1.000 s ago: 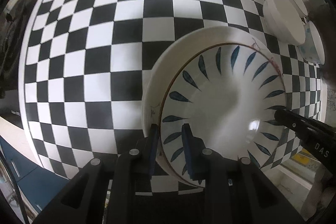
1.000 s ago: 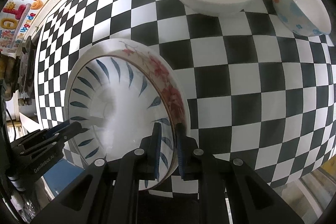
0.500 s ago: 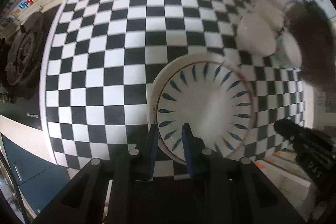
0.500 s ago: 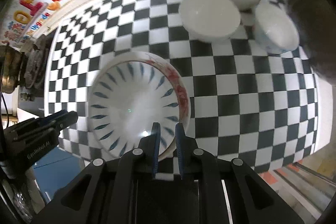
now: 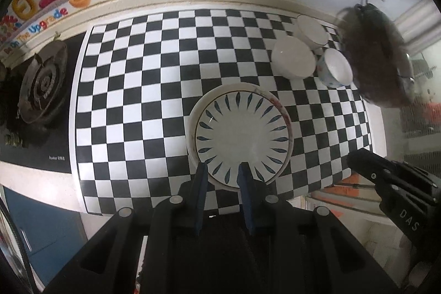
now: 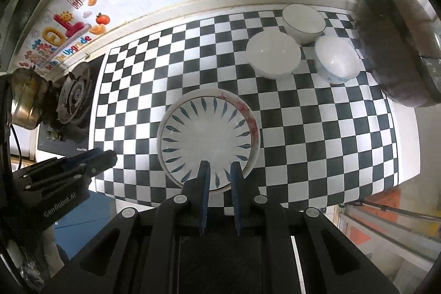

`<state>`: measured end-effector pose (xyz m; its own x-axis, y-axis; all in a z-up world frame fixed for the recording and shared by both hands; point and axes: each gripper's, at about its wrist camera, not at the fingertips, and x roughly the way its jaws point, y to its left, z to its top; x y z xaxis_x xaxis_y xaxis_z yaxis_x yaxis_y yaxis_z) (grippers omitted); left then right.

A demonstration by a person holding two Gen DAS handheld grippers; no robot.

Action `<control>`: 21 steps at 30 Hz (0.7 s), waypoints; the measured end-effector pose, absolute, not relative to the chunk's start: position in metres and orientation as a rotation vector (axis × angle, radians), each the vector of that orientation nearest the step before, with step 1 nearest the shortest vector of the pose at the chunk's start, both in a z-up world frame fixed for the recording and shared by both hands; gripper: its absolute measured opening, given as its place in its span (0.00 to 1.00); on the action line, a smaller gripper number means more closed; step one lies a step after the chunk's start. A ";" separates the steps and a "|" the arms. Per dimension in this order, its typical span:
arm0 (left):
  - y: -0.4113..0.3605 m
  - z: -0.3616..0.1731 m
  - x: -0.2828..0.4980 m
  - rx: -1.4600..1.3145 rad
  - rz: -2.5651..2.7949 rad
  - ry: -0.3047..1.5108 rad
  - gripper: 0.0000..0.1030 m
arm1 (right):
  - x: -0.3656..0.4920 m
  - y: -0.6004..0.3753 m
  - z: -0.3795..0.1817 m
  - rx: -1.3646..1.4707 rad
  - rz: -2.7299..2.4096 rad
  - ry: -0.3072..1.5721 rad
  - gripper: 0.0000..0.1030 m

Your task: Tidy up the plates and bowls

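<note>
We see a round, glossy blue-leaf plate (image 5: 242, 137) stacked on a red-flowered plate (image 6: 252, 119), mid-desk on the checkered desk (image 5: 137, 90). Both our left hand-held gripper (image 5: 222, 170) and right hand-held gripper (image 6: 220, 166) hover slightly parted, empty. Plates look stacked; next, we judge, nest the three smooth bowls (image 6: 273, 54) beyond.

The surface (image 6: 317, 134) has black and white squares like a checkerboard. The top plate (image 6: 206, 131) is white with dark blue leaf marks around it, and the plate under it (image 6: 252, 119) has red flowers. Two bowls (image 6: 273, 54) are plain white; one bowl (image 6: 335, 61) has blue spots outside
</note>
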<state>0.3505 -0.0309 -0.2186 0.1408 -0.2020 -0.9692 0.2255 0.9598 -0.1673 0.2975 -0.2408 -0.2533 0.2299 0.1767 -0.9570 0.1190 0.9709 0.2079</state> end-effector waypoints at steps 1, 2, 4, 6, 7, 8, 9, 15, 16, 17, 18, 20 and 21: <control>-0.030 -0.217 0.351 0.020 -0.318 1.390 0.25 | 0.296 -0.240 -0.251 0.264 0.037 1.341 0.18; -0.030 -0.216 0.351 0.016 -0.330 1.379 0.28 | 0.294 -0.240 -0.250 0.272 0.036 1.339 0.21; -0.031 -0.214 0.353 0.005 -0.352 1.374 0.29 | 0.293 -0.240 -0.249 0.290 0.034 1.335 0.45; -0.032 -0.215 0.357 -0.018 -0.374 1.364 0.30 | 0.292 -0.244 -0.250 0.325 0.043 1.323 0.61; -0.035 -0.217 0.362 -0.028 -0.372 1.357 0.30 | 0.293 -0.248 -0.251 0.340 0.042 1.317 0.63; -0.038 -0.219 0.367 -0.041 -0.376 1.353 0.30 | 0.294 -0.253 -0.253 0.359 0.039 1.311 0.63; -0.040 -0.220 0.371 -0.044 -0.369 1.347 0.30 | 0.296 -0.263 -0.257 0.393 0.033 1.306 0.63; -0.073 -0.233 0.413 -0.071 -0.324 1.308 0.30 | 0.322 -0.342 -0.293 0.538 -0.061 1.262 0.63; -0.081 -0.238 0.422 -0.072 -0.312 1.307 0.30 | 0.328 -0.354 -0.301 0.561 -0.066 1.257 0.63; -0.091 -0.246 0.432 -0.069 -0.303 1.315 0.30 | 0.335 -0.366 -0.309 0.584 -0.066 1.256 0.63; -0.099 -0.252 0.440 -0.069 -0.298 1.326 0.30 | 0.344 -0.378 -0.321 0.612 -0.068 1.263 0.63; -0.117 -0.273 0.462 -0.079 -0.286 1.363 0.30 | 0.368 -0.399 -0.346 0.648 -0.058 1.279 0.63; -0.126 -0.284 0.474 -0.085 -0.288 1.390 0.30 | 0.382 -0.408 -0.361 0.667 -0.055 1.292 0.63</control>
